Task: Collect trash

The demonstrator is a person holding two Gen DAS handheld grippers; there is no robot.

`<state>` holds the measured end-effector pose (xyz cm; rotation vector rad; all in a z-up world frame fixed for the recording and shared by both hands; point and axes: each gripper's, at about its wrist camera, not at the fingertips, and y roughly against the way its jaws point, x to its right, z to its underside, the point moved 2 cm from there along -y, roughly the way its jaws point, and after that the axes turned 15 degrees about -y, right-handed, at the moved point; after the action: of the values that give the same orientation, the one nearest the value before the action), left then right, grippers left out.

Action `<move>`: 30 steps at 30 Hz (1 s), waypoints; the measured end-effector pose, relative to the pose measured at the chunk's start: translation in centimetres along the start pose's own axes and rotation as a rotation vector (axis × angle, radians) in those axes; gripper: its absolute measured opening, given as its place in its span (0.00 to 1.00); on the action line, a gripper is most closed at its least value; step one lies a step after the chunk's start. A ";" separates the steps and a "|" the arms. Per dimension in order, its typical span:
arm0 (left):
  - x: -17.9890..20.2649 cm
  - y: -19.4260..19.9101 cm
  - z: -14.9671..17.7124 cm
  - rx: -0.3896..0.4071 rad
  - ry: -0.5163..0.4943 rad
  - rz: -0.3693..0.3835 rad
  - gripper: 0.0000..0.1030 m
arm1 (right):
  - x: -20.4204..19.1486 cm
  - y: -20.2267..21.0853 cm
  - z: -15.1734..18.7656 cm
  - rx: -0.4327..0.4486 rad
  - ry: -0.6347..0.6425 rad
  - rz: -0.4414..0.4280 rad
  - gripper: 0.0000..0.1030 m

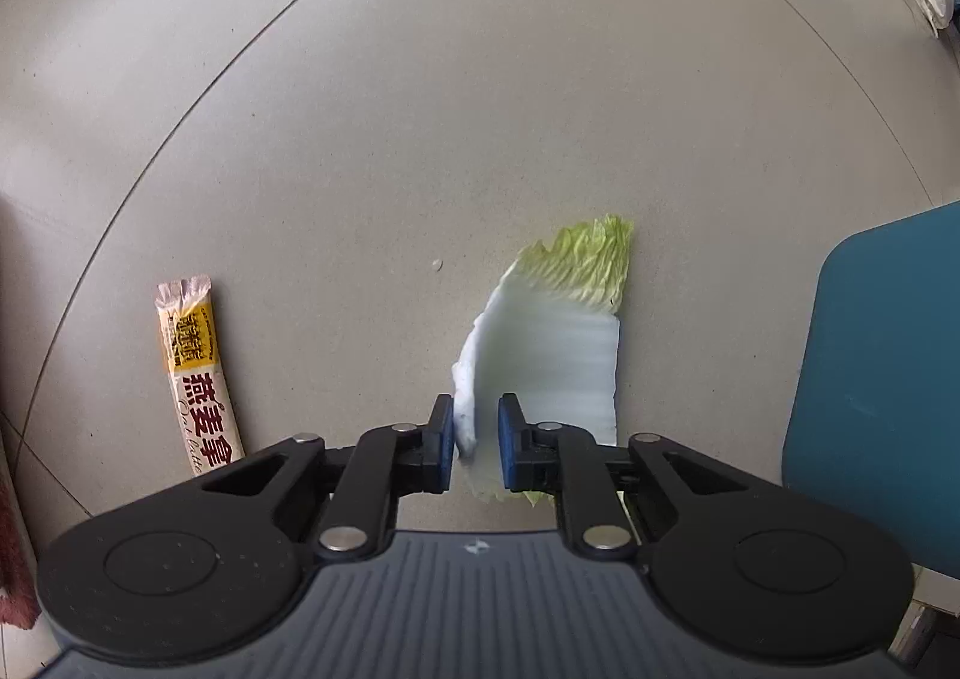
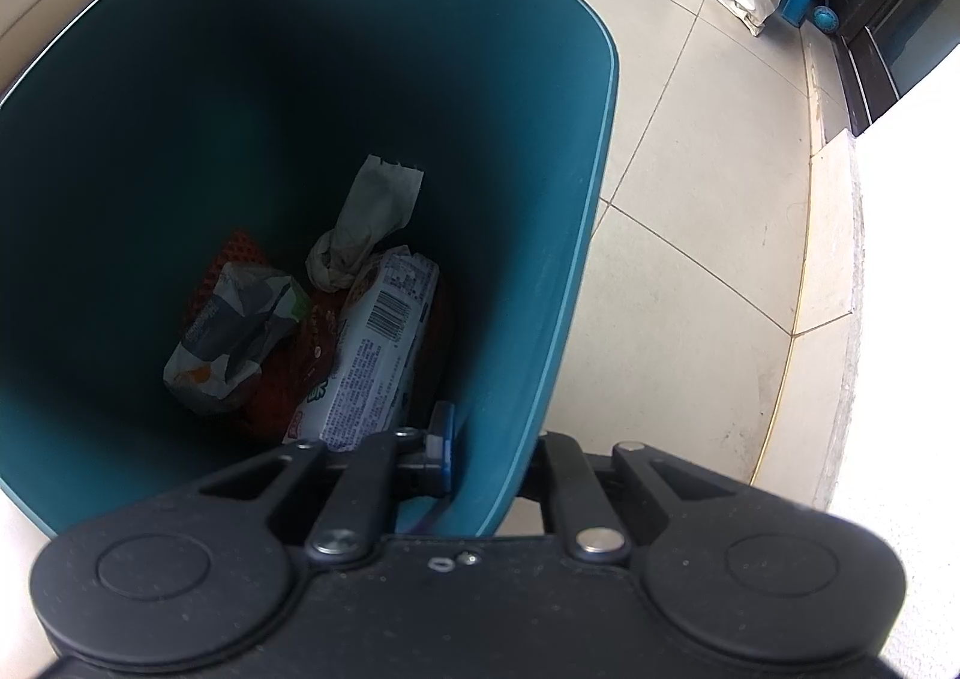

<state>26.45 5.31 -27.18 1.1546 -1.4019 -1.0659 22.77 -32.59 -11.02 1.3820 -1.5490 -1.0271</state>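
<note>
A long yellow-and-white printed snack wrapper (image 1: 198,373) is lying on the pale tiled floor (image 1: 390,138), left of the left gripper (image 1: 474,442). That gripper's blue pads are pinching the curled white edge of a green-tipped cabbage leaf (image 1: 558,337) resting on the floor. Further right, the right gripper (image 2: 480,448) is clamping the wall of the teal plastic bin (image 2: 360,48), which is holding crumpled wrappers (image 2: 372,343).
</note>
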 end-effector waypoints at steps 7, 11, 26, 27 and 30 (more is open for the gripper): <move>3.3 3.1 -1.2 0.057 -0.107 -0.145 0.08 | 0.0 0.0 0.2 0.006 -0.002 -0.004 0.09; 2.7 4.4 -1.0 0.084 -0.146 -0.166 0.08 | 0.1 0.1 0.4 0.011 -0.010 -0.005 0.09; 9.3 21.7 -2.7 0.293 -0.294 -0.162 0.08 | 0.7 0.4 0.1 0.009 -0.037 -0.023 0.08; 9.8 23.1 -3.0 0.315 -0.307 -0.157 0.08 | 0.8 0.4 0.1 0.008 -0.040 -0.026 0.08; 11.8 26.5 -3.6 0.372 -0.350 -0.121 0.08 | 0.9 0.4 0.0 0.007 -0.042 -0.029 0.08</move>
<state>26.28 -2.23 1.04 1.3778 -1.8833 -1.1636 22.55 -33.48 -10.61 1.3998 -1.5682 -1.0760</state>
